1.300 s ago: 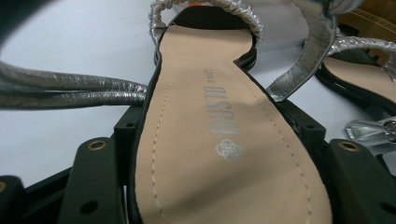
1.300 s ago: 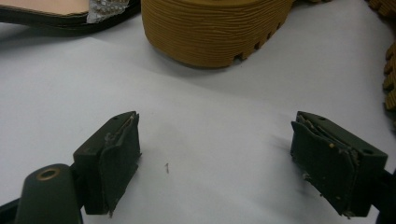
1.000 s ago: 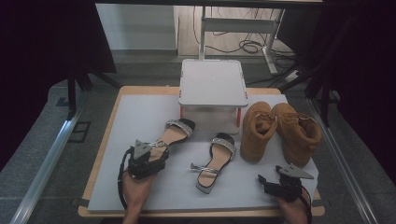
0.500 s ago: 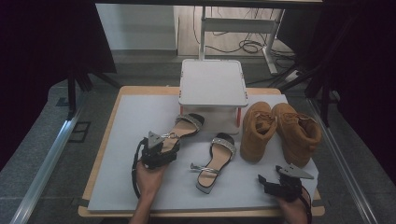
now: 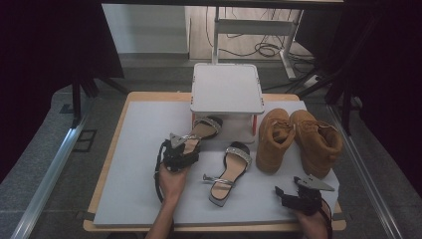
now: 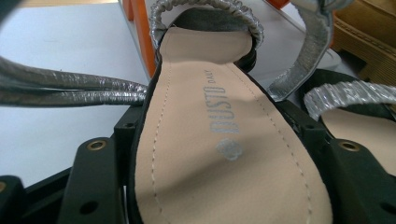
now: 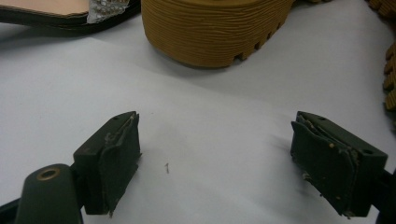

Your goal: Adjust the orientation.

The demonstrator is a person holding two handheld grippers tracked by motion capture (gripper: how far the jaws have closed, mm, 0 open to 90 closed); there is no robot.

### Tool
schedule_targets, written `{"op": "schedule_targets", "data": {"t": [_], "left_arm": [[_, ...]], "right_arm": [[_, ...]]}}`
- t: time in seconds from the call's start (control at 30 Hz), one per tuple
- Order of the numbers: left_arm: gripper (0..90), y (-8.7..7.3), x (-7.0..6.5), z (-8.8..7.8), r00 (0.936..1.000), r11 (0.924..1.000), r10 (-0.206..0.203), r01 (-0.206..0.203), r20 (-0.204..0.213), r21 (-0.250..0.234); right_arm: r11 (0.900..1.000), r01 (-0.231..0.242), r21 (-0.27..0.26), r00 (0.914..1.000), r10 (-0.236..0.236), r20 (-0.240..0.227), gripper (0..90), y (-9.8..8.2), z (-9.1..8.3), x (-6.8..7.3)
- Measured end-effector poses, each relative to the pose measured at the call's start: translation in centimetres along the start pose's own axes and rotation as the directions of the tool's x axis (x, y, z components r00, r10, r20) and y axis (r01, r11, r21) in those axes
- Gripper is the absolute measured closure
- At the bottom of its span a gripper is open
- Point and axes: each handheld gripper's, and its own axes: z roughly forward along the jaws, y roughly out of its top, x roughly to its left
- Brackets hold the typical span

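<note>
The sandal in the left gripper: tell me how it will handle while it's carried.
The sandal will probably stay flat: its sole looks stiff, and the left gripper clamps it across both edges. Its silver straps look thin and loose, so they'll likely flop and may snag the white stand just ahead. It seems light for its size, being an open, thin-soled shoe.

Dim room, grey floor [image 5: 47,129], cables [image 5: 261,49], black drapes [image 5: 50,45]

The held sandal [image 6: 224,140] had a smooth matt tan insole and glittery silver straps; the boot [image 7: 210,28] sole was ribbed rubber; the bench [image 7: 224,130] was matt white.
</note>
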Motion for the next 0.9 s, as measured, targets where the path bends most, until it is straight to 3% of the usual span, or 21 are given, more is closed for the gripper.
{"op": "schedule_targets", "data": {"t": [0.67,0.9], "left_arm": [[39.2,2.1,-1.2,4.7,0.9960,0.9997,-0.025,0.025,-0.086,0.003],[39.2,2.2,-1.0,6.1,0.9910,0.9990,-0.041,0.043,-0.127,0.013]], "right_arm": [[1.000,-0.002,-0.002,1.0000,0.002,-0.001,15.9,0.0,0.0,0.0],[1.000,0.000,-0.002,1.0000,0.000,-0.002,15.9,0.0,0.0,0.0]]}}
